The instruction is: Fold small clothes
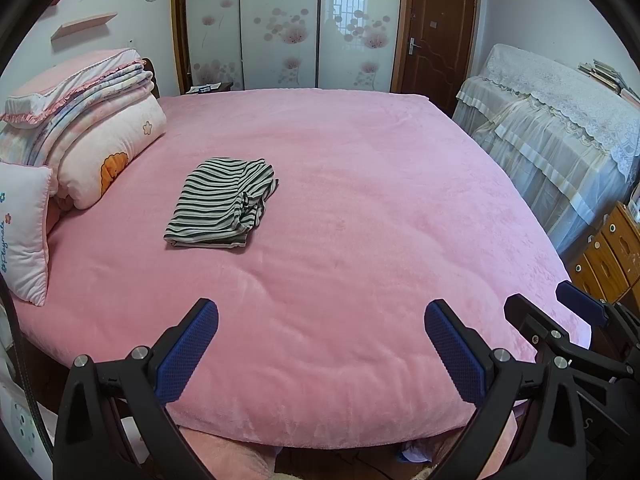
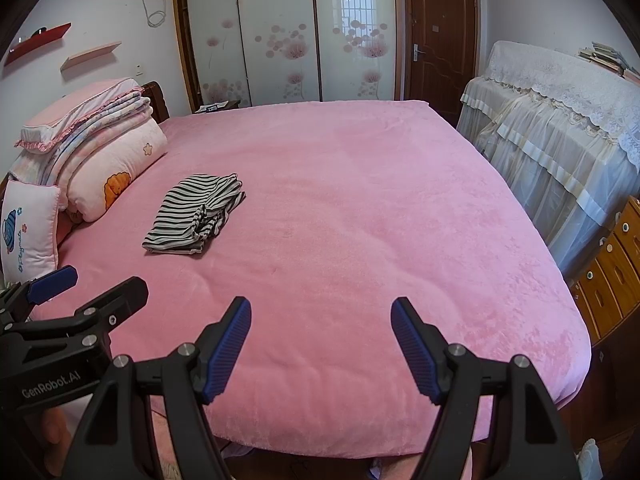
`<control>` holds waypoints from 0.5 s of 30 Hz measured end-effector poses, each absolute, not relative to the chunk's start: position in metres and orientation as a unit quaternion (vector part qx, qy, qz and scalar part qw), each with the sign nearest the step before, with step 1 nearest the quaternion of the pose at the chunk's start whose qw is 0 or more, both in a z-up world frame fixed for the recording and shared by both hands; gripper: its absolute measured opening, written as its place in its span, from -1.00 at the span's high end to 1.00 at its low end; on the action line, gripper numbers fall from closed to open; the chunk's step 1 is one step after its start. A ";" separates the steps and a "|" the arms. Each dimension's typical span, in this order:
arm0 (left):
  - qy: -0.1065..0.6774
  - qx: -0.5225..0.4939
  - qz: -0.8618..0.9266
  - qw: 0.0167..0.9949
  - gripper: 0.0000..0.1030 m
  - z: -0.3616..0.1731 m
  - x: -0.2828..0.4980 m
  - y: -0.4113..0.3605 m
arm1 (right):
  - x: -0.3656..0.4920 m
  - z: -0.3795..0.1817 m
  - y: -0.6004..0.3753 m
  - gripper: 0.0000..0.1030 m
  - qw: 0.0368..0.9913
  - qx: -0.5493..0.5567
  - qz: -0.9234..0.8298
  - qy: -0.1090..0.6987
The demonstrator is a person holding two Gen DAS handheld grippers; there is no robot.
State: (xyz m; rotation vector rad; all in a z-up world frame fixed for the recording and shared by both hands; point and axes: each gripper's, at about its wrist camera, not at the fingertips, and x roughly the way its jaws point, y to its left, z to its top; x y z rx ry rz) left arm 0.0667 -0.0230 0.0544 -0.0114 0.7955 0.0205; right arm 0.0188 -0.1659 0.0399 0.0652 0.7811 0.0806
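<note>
Striped garment (image 1: 224, 204), folded on the bed (image 1: 360, 200), upper left of both frames, long axis toward upper right; my left gripper (image 1: 320, 352) nearer, right gripper (image 2: 320, 350) farther, both fingers spread, empty.

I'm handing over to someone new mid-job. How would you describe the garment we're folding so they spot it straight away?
Start from the big bed under the pink blanket. On its left half, just in front of the stacked quilts by the headboard, lies the striped garment, folded into a rough rectangle. It is the only black-and-white striped thing on the bed; everything near it is pink or pastel.
</note>
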 end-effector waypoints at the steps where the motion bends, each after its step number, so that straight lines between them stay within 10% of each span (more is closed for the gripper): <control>1: 0.387 -0.006 0.010 0.922 -0.99 0.054 0.066 -0.024 | 0.019 0.039 -0.166 -0.42 0.923 0.032 0.039 0.381; 15: 0.388 -0.003 0.008 0.922 -0.99 0.055 0.063 -0.021 | 0.015 0.043 -0.164 -0.42 0.924 0.030 0.036 0.380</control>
